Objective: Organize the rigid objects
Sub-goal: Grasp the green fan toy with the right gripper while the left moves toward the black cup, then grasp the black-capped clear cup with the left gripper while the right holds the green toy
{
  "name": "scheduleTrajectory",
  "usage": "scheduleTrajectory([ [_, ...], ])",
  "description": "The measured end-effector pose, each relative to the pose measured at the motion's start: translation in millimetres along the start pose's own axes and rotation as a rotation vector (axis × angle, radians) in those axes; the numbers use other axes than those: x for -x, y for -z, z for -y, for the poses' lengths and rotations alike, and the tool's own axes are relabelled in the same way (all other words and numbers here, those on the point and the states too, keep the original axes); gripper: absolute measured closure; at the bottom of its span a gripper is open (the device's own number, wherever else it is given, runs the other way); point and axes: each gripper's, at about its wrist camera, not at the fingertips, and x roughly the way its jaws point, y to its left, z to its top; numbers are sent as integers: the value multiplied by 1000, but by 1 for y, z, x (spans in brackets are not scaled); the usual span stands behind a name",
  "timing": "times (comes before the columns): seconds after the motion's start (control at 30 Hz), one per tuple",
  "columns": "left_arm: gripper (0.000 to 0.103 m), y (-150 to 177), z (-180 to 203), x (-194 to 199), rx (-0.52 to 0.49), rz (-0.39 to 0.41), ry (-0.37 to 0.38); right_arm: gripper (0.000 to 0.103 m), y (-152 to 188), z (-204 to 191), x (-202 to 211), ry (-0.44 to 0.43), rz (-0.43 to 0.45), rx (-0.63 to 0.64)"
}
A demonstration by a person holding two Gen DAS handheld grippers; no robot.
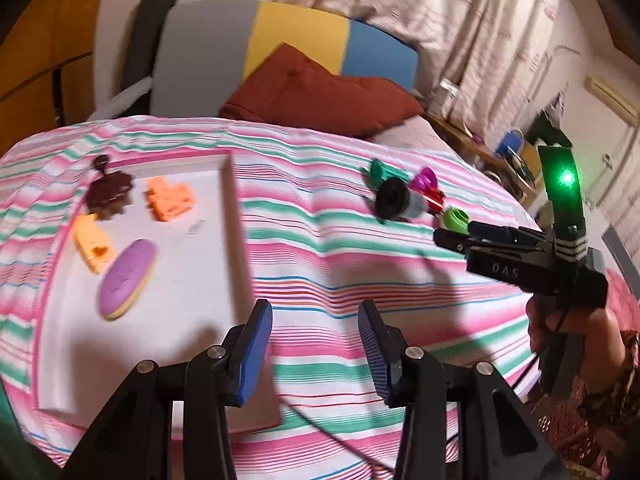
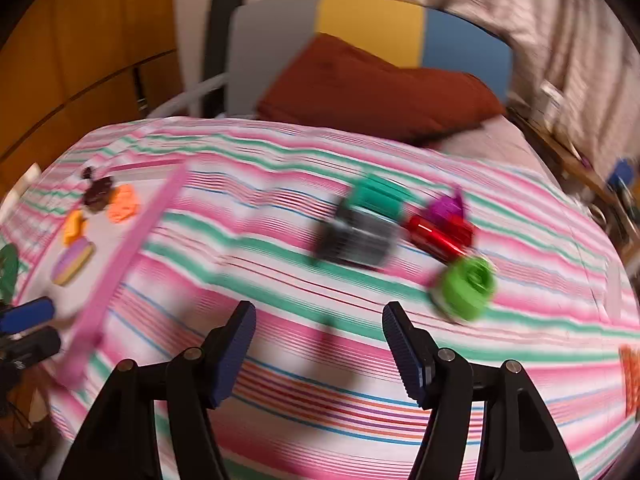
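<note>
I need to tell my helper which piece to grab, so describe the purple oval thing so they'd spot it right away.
Find the white tray lying on the pink-and-green striped bedspread. Four pieces lie in it; the purple oval piece is the one nearest the tray's front. Unlike the orange, yellow and brown pieces behind it, it is smooth, rounded and purple on top with a tan edge underneath.

Bed wearing pink, green, white striped cover. White tray sitting flat on it at left. Small cluster lying on cover at right, well apart from tray: teal piece, black cylinder, purple piece, red piece, green ring, possibly touching one another. Rust-red pillow resting at far end.
</note>
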Motion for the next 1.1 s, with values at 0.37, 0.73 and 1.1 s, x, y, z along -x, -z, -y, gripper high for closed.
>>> scheduleTrajectory([
  [0.37, 58, -9, 54, -30, -130, -58, 12, 16, -13, 121, -43, 11, 2, -346],
  [0.73, 58, -40, 99, -74, -217, -90, 16, 39, -11, 131, -83, -87, -121, -392],
  [1.1, 51, -91, 138, -152, -229, -143, -39, 49, 7, 134, -69, -98, -244, -415],
])
